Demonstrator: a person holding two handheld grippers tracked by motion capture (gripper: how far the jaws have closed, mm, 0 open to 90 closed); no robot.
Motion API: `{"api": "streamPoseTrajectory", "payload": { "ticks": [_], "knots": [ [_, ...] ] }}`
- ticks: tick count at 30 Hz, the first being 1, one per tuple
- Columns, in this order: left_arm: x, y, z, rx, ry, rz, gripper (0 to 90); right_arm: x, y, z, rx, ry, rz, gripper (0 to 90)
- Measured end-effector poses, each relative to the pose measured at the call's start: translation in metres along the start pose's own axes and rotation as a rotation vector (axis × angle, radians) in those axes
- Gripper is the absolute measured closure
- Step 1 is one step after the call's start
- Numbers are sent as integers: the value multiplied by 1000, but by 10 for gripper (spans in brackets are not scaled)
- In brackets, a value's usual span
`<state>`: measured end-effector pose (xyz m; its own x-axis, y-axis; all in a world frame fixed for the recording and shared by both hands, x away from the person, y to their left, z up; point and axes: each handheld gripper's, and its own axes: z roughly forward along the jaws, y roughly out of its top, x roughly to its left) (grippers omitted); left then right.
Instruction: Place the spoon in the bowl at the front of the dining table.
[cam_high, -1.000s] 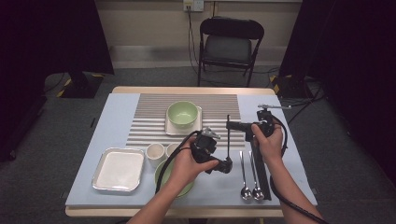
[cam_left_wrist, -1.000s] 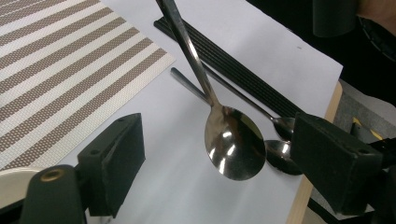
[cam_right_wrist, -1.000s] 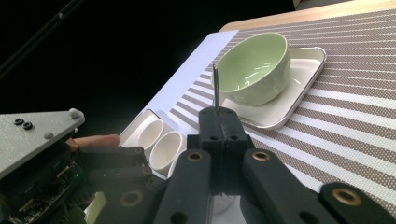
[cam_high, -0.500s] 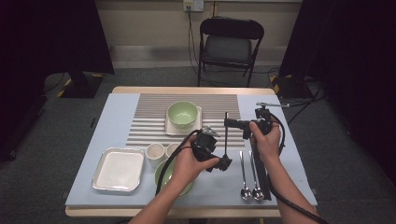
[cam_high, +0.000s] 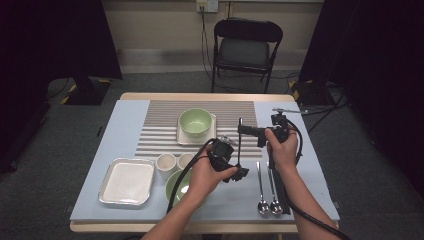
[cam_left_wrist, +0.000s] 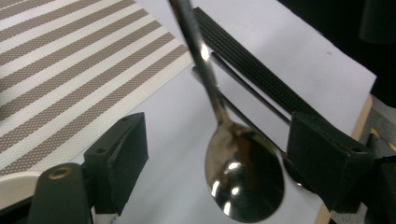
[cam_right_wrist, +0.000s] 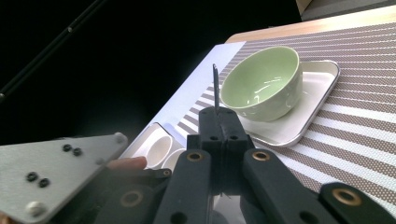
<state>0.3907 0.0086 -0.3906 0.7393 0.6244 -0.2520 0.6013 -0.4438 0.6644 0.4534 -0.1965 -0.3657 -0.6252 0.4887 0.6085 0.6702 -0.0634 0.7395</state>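
My right gripper (cam_high: 243, 130) (cam_right_wrist: 218, 122) is shut on the handle of a metal spoon (cam_high: 239, 150), which hangs upright with its bowl down. The thin handle tip (cam_right_wrist: 215, 86) sticks up past the jaws. My left gripper (cam_high: 240, 172) (cam_left_wrist: 222, 168) is open, with one jaw on either side of the spoon's bowl (cam_left_wrist: 243, 182). Both pads (cam_left_wrist: 119, 158) stand apart from the bowl. Two more spoons (cam_high: 266, 192) lie on the blue mat near the front edge, their handles (cam_left_wrist: 243, 91) visible behind the hanging spoon.
A green bowl (cam_high: 196, 121) (cam_right_wrist: 261, 81) sits on a white square tray (cam_high: 181, 137) on the striped mat. Two small cups (cam_high: 166, 162), a green dish (cam_high: 175, 186) and a metal tray (cam_high: 127, 181) lie front left. A black ribbed strip (cam_high: 281, 187) (cam_left_wrist: 247, 60) lies beside the spoons.
The left gripper has edged slightly toward the hanging spoon's bowl. The right gripper and the spoon stay where they were.
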Motion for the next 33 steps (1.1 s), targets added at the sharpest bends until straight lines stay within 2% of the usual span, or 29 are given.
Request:
{"api": "streamPoseTrajectory", "payload": {
  "ticks": [8, 12, 15, 21, 24, 28, 33],
  "knots": [
    [1, 1, -3, 20, 37, 18, 209, -1, 2, -3, -16, 6, 17, 900],
    [2, 2, -5, 10, 50, 17, 209, -3, 3, -7, -33, 12, 36, 900],
    [3, 2, -5, 13, 68, 37, 220, -4, 3, -11, -38, 9, 48, 900],
    [8, 1, -8, 22, 95, 27, 221, -7, 3, -14, -42, 4, 61, 900],
    [9, 2, -11, 20, 113, 50, 232, -8, 4, -15, -50, 6, 70, 900],
    [13, 1, -15, 35, 149, 57, 245, -9, 4, -17, -56, 7, 76, 900],
    [14, 0, -17, 41, 159, 70, 253, -10, 4, -17, -63, 8, 85, 900]
  ]
}}
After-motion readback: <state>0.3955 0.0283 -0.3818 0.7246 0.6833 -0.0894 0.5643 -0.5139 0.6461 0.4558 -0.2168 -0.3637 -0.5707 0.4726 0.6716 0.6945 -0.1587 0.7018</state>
